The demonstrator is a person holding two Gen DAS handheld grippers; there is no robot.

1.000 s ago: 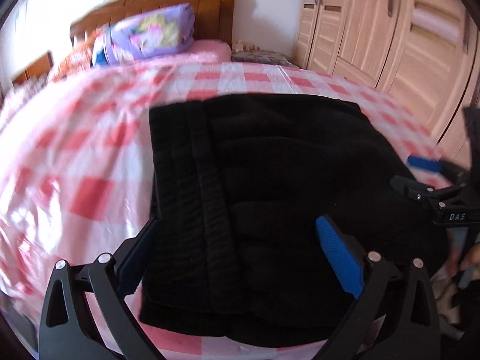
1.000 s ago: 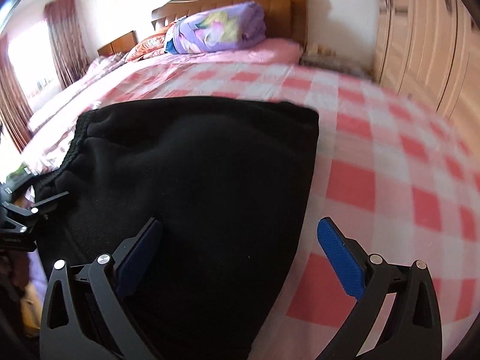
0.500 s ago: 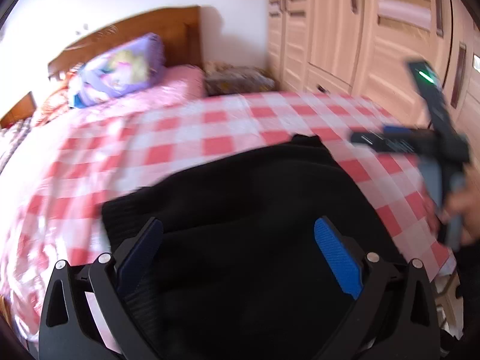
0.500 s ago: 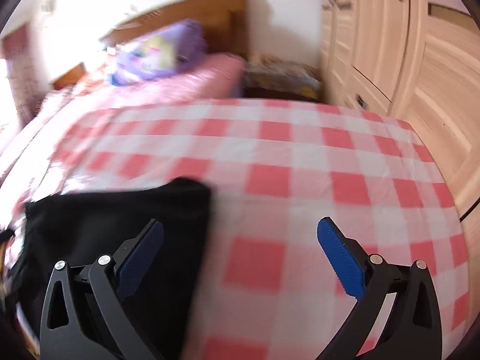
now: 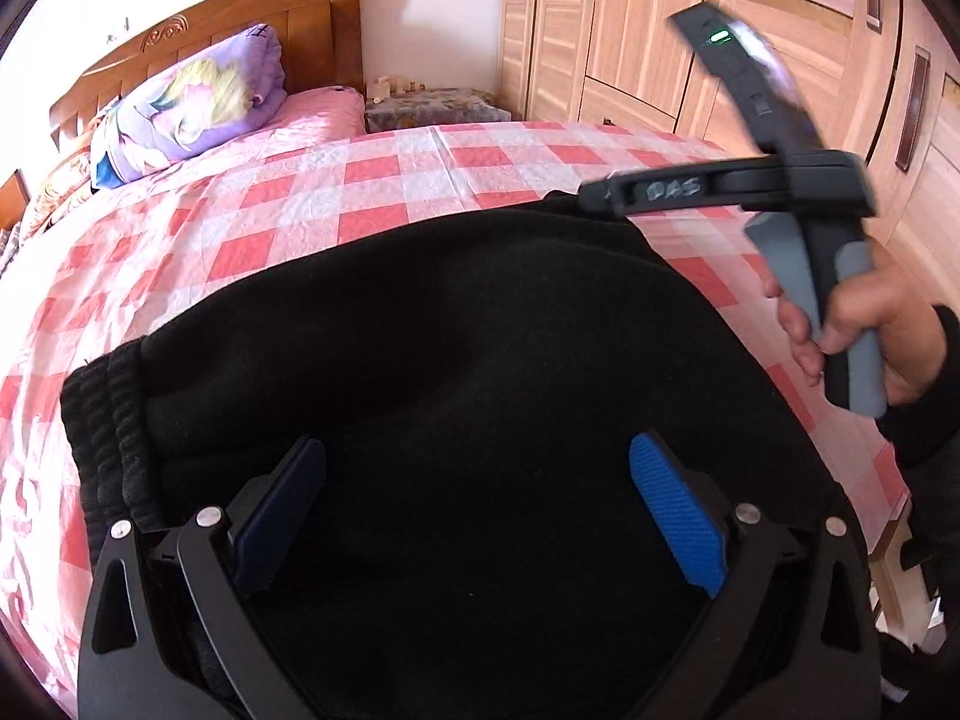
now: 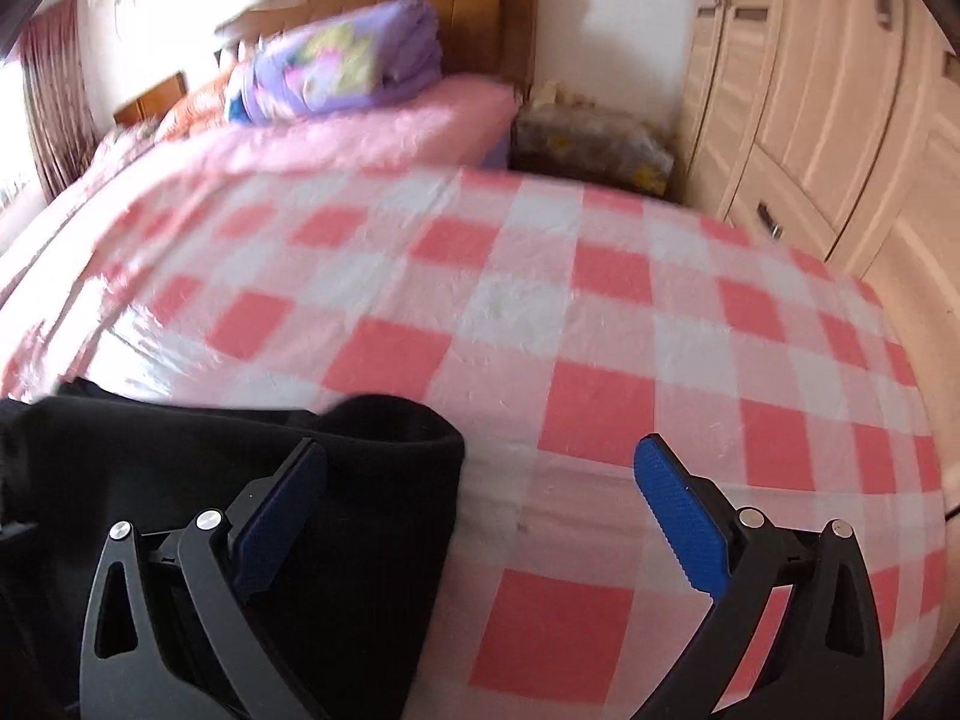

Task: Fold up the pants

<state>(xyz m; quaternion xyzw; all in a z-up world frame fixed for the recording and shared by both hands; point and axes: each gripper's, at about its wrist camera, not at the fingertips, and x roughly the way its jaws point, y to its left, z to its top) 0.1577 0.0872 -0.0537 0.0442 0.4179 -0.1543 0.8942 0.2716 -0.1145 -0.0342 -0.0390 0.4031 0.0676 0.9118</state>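
Left wrist view showed most of the black pants (image 5: 456,372) folded on the checked bed (image 5: 336,192), ribbed waistband (image 5: 114,432) at left, plus a hand (image 5: 864,330) gripping the right claw's handle. Right wrist view caught just one pants corner (image 6: 396,438) and a curtain (image 6: 54,90). Count: one pants, one purple bedding roll (image 5: 198,102), two claws. Left claw (image 5: 480,516) spread, empty, over the fabric. Right claw (image 6: 480,510) spread, empty, straddling the pants edge.
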